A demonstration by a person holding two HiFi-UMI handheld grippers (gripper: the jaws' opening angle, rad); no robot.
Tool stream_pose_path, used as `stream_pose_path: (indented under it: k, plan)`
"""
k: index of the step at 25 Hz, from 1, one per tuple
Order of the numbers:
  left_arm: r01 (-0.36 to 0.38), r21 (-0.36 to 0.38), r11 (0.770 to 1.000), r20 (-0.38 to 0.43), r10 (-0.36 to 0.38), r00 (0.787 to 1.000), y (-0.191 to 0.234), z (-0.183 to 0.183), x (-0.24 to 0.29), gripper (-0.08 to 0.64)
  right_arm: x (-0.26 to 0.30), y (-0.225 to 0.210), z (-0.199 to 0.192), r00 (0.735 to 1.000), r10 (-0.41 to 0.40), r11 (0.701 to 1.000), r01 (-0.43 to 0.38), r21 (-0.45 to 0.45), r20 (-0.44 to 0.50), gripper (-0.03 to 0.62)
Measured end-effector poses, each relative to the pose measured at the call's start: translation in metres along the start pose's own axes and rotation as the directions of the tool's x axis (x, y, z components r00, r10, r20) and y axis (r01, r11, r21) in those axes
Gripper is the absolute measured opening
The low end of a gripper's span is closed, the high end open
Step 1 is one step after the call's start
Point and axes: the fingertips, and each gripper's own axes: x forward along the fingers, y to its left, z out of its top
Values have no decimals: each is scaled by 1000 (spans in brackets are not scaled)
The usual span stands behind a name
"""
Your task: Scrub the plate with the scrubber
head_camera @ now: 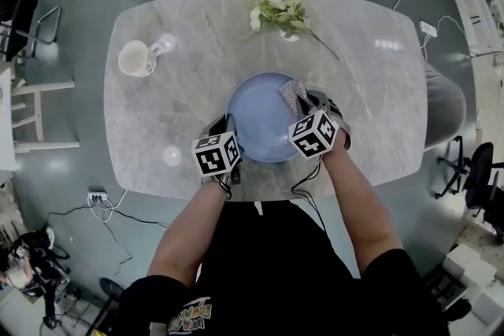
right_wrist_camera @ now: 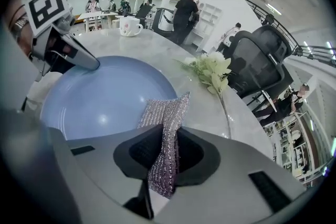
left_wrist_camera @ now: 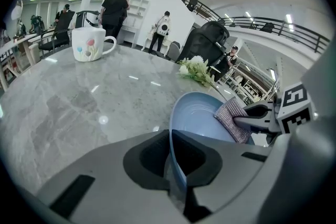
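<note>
Pinching the plate (head_camera: 260, 120) at its lower-left rim with left gripper (left_wrist_camera: 176, 168) fingers, mid-frame on the bench (head_camera: 157, 126). Clamping the scrubber (right_wrist_camera: 165, 113) in right gripper (right_wrist_camera: 163, 162) fingers at the upper-right rim, with the plate's hollow lying leftward.

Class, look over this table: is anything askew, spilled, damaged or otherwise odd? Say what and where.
Only the flower sprig stands out: it lies loose on its side near the far edge of the table, with no vase in sight. Nothing looks spilled or broken.

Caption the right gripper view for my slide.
Right gripper pinches silvery mesh scrubber over round pale-blue plate held by left gripper.
</note>
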Motion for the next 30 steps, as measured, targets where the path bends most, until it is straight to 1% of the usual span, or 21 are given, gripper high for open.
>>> stream_pose_path:
  k: [3, 5, 13, 15, 16, 17, 18, 20, 22, 24, 27, 29, 30]
  plan:
    - [0, 3, 1000, 0, 0, 1000, 1, 0, 0, 26, -1, -3, 2, 1000, -17, 1000, 17, -9, 3, 77]
    - [-1, 4, 1000, 0, 1, 1000, 0, 0, 0, 26, -2, -9, 3, 999, -36, 999, 36, 4, 11, 77]
    - [-5, 2, 1000, -2, 5, 1000, -1, 0, -1, 26, -16, -23, 8, 994, -91, 993, 86, 81, 58, 77]
    - [-6, 0, 1000, -1, 6, 1000, -1, 0, -1, 26, -22, -25, 10, 992, -101, 989, 91, 114, 77, 77]
    - [-6, -1, 1000, -1, 6, 1000, -1, 0, -1, 26, -25, -24, 12, 991, -95, 986, 81, 143, 89, 75]
    - [-6, -2, 1000, -1, 6, 1000, 0, 0, -1, 26, -28, -20, 15, 992, -75, 982, 55, 183, 104, 75]
    - [-7, -3, 1000, -1, 7, 1000, 0, 0, -1, 26, -32, -13, 18, 991, -41, 973, 11, 232, 124, 75]
    - [-8, -6, 1000, -1, 8, 1000, 0, 0, -1, 27, -40, 9, 25, 983, 56, 937, -111, 330, 173, 75]
    - [-9, -8, 1000, 1, 9, 1000, 0, 0, 0, 26, -47, 36, 31, 967, 142, 900, -216, 379, 213, 75]
    - [-10, -8, 1000, 0, 10, 1000, 0, 0, -1, 26, -51, 62, 35, 951, 207, 880, -283, 382, 229, 74]
    - [-11, -10, 1000, 1, 11, 1000, 0, -1, 0, 26, -55, 99, 41, 928, 287, 855, -361, 373, 238, 75]
    - [-14, -13, 1000, 4, 14, 1000, 1, 0, 0, 26, -55, 118, 45, 914, 328, 834, -399, 381, 240, 75]
    - [-16, -13, 1000, 5, 16, 1000, 0, 0, 0, 26, -56, 124, 47, 911, 337, 831, -407, 380, 238, 74]
